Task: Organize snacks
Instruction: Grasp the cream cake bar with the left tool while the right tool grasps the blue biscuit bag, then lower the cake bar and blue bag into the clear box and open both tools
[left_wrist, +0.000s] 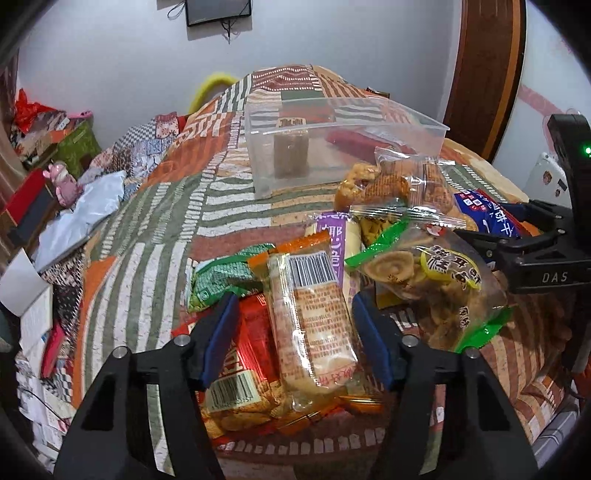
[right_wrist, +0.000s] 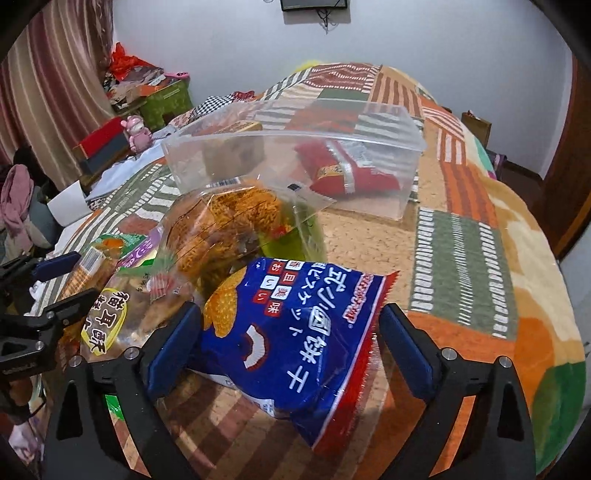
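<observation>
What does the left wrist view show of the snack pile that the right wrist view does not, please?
Only the left wrist view shows the long clear-wrapped pack with a barcode between the left gripper pads, the red packet beneath it and the green packet. Only the right wrist view shows the whole blue biscuit bag lying between the open right gripper pads. Both show the clear plastic box holding a red packet, the bag with a yellow label and the patterned blanket.
</observation>
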